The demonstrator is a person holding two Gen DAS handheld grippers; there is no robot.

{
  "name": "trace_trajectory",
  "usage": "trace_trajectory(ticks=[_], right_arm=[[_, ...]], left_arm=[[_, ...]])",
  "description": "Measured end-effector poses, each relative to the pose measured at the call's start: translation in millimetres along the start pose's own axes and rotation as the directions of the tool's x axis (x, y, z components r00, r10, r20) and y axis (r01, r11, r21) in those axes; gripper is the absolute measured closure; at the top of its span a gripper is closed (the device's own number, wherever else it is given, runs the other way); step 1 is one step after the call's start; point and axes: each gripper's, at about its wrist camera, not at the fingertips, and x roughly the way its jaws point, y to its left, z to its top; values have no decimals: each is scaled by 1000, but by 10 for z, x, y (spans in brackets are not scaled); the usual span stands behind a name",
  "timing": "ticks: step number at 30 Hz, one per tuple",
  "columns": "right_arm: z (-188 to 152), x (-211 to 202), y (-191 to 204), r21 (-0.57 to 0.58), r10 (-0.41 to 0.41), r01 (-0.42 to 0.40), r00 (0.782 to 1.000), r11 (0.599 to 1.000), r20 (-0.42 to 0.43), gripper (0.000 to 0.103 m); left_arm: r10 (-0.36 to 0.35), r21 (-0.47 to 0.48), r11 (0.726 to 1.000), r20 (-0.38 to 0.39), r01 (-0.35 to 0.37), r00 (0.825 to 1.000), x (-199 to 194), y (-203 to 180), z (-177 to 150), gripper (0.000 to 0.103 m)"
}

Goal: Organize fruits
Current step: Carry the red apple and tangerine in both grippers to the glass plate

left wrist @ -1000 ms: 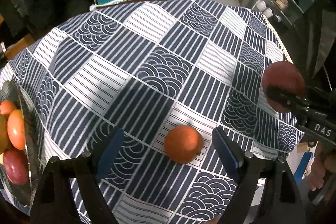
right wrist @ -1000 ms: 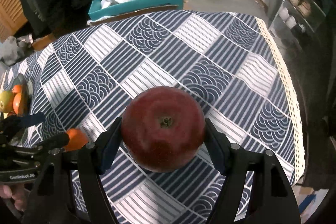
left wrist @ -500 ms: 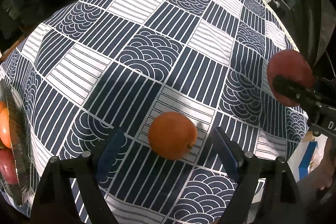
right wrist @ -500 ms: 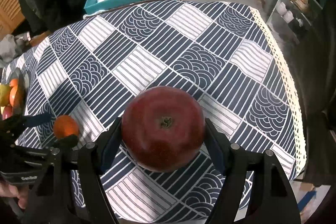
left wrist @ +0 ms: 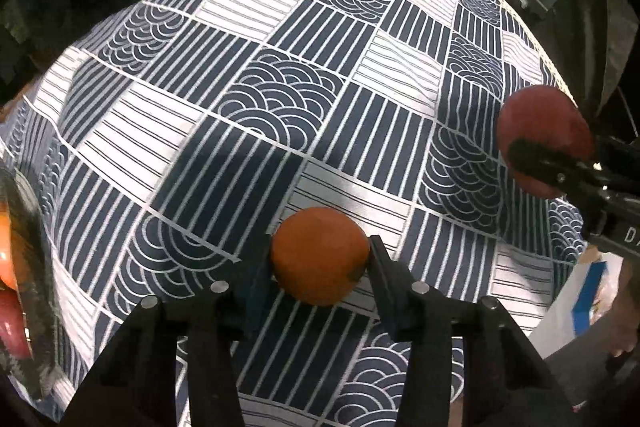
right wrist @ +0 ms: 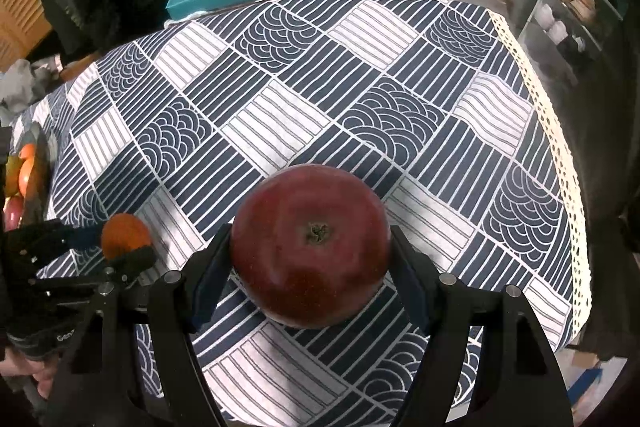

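Two fruits are in hand: left gripper (left wrist: 320, 259) jaws pinch the orange (left wrist: 320, 255) on the worktop (left wrist: 280, 99), right gripper (right wrist: 310, 259) jaws clamp the apple (right wrist: 311, 251). Both must yet reach the bowl (right wrist: 40, 163) at far left, already holding several.

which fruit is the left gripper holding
The orange, pinched between the left hand-held gripper fingers just above the tablecloth. The red apple sits in the right hand-held gripper.

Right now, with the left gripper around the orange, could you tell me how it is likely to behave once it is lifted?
The orange is round and smooth-skinned, so it would probably roll if released on the flat tablecloth. The left gripper touches it only at two narrow sides, so it may slip or turn. It looks firm, likely tolerating a moderate squeeze.
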Motion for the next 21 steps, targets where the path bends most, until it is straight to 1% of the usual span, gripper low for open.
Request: trace_trajectory(ticks=[4, 11, 21], right_arm=[[15, -10, 30, -5, 2, -2, 1000, 1000, 7, 29], [77, -100, 123, -22, 9, -9, 999, 1000, 37, 29], [166, -317, 300, -55, 16, -10, 995, 998, 98, 29]], left_arm=[[-10, -22, 1000, 10, 11, 1000, -39, 46, 6, 57], [3, -43, 999, 48, -1, 999, -235, 140, 22, 57], [19, -59, 998, 129, -11, 991, -621, 236, 55, 57]])
